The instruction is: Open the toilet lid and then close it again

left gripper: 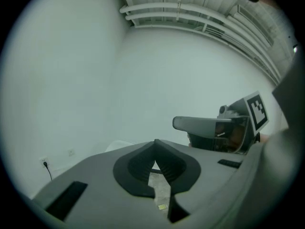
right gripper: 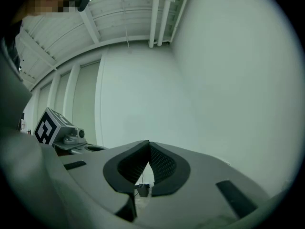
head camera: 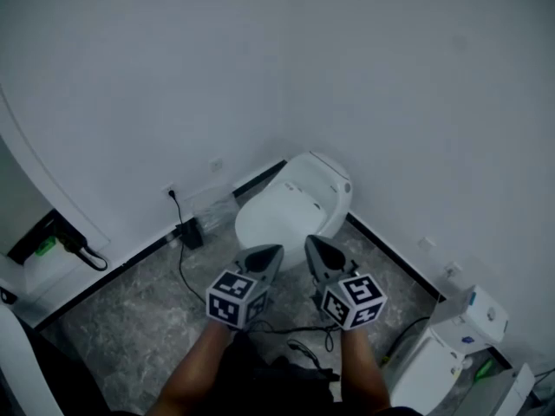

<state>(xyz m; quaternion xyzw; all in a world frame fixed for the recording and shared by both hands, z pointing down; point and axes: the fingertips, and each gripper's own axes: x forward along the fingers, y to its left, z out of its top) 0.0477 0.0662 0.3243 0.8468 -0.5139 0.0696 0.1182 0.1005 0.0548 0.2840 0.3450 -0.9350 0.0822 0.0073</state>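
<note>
A white toilet point(head camera: 290, 204) stands in the room's corner with its lid point(head camera: 279, 217) down. Both grippers hang in the air in front of it, well above the floor and apart from it. My left gripper point(head camera: 277, 251) is shut with nothing between its tips. My right gripper point(head camera: 310, 242) is shut and empty too. In the left gripper view my left gripper point(left gripper: 155, 142) points at the bare wall, with a sliver of the toilet point(left gripper: 119, 145) past its edge. In the right gripper view my right gripper point(right gripper: 148, 143) faces the wall corner.
A black box point(head camera: 190, 231) with a cable point(head camera: 180, 271) plugged into a wall socket point(head camera: 170, 191) sits left of the toilet. A white device point(head camera: 451, 341) stands at the right wall. Grey marble floor point(head camera: 130, 323) lies around. A black skirting point(head camera: 386, 250) runs along the walls.
</note>
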